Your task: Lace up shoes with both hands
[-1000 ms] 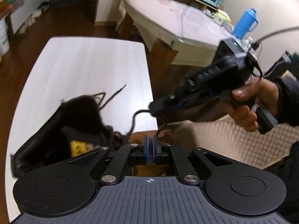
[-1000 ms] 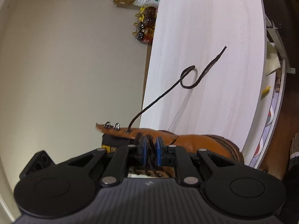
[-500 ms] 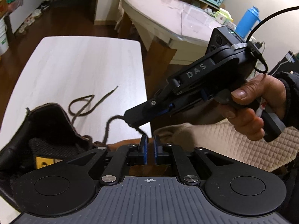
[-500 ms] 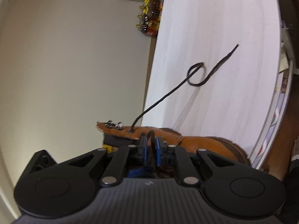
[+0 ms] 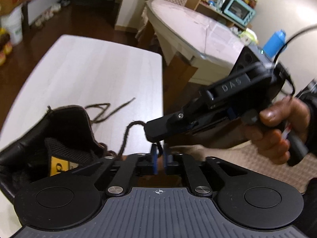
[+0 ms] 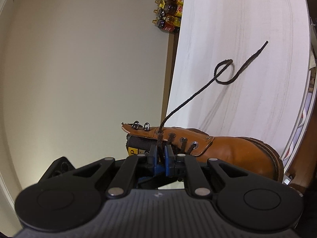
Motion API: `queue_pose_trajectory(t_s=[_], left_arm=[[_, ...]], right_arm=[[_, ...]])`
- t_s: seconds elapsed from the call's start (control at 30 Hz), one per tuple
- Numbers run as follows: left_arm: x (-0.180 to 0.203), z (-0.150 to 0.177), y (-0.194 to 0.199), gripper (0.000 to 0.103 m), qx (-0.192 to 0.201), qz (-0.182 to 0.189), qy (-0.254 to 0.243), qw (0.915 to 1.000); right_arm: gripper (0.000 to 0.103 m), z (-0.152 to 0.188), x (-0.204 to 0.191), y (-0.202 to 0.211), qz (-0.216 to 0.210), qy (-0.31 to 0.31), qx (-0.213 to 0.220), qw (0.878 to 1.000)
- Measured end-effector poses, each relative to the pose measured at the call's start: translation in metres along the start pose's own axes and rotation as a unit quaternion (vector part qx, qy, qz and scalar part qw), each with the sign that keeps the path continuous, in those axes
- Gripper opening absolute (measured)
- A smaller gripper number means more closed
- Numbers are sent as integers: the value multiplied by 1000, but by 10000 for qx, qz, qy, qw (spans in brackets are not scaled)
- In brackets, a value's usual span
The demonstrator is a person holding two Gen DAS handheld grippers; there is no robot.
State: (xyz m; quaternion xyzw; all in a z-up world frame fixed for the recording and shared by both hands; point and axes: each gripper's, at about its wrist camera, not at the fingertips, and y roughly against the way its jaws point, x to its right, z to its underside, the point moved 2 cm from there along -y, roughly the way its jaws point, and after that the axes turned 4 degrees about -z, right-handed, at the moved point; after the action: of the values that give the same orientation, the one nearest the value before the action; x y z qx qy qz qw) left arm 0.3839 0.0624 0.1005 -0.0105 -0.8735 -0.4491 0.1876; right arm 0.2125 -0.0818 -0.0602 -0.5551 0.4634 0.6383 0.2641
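A white desk (image 5: 83, 75) in a lived-in room carries the tan boot (image 6: 233, 148) at its near edge. Step in hand, as I judge it: passing a lace strand (image 5: 126, 134) between my two tongs above the boot's open collar. My left tongs (image 5: 160, 155) have just been closing, blue pads narrow with the strand running between them; I cannot tell whether they pinch it. My right tongs (image 6: 160, 154) stand narrow about the lace by the top eyelet. The other lace end (image 6: 227, 73) lies looped on the desk. Next: seat one grip firmly, then release the other. Left tongs tilt steeply down; right tongs, held in a hand (image 5: 277, 123), nearly level.
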Motion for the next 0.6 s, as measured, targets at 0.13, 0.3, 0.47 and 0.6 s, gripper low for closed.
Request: queue_pose_trajectory(t_s=[0.13,0.3,0.47,0.6], left_arm=[[-10,-9,8,3,13,66,141,9999],[-26,-24,20,3,-174,418,206,9988],[-32,-32,22,3,-535,570,-61,9969],[-31,-35,27,3,-634,711,-171,9953]], right_arm=[[14,-2,-5,7,-43,121,84,9999],[20,8,-27,16,753,1648,-63,9834],[21,40,-66,-11,1295,3870,-611,9109],[21,64,-79,-40,1693,5094,-1001,8378]])
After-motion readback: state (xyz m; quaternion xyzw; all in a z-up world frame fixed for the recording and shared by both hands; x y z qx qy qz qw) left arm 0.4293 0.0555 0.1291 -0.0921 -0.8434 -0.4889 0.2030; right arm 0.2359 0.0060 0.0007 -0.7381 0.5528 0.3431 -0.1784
